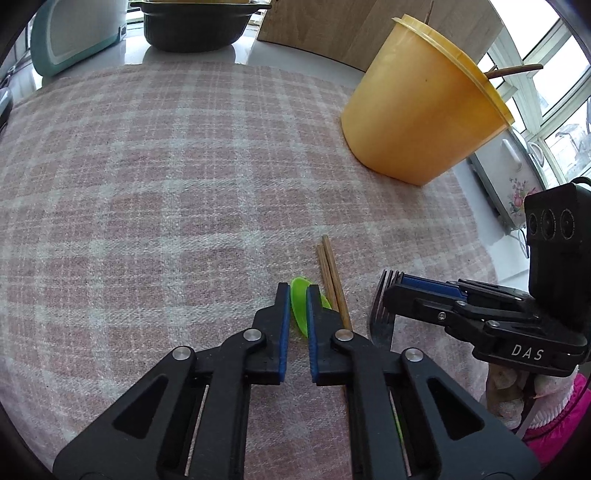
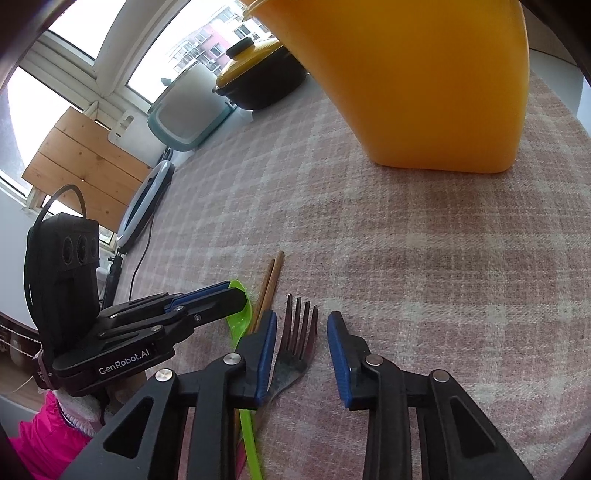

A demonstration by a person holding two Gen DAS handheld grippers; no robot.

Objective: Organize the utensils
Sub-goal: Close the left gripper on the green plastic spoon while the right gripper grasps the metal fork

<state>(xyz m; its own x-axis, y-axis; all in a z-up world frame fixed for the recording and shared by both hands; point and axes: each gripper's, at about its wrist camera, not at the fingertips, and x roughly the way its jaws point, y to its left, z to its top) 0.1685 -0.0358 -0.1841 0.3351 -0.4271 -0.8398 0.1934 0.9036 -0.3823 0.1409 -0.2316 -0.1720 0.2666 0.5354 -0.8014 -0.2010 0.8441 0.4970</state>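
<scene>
A green plastic spoon (image 1: 299, 308) lies on the checked cloth, and my left gripper (image 1: 297, 295) is shut on its bowl. Two wooden chopsticks (image 1: 332, 277) lie just right of it. A metal fork (image 2: 297, 339) lies between the fingers of my right gripper (image 2: 301, 325), which is open around its tines. The spoon (image 2: 240, 321) and chopsticks (image 2: 269, 284) also show in the right wrist view, left of the fork. A yellow utensil holder (image 1: 424, 107) stands at the far right of the cloth, with sticks poking out of its top.
A black pot (image 1: 195, 26) and a teal-rimmed appliance (image 1: 74, 33) stand at the back edge. A wooden board (image 1: 369, 29) leans behind the holder. A ring light (image 2: 147, 199) lies at the cloth's left side. A floral appliance (image 1: 509, 184) stands on the right.
</scene>
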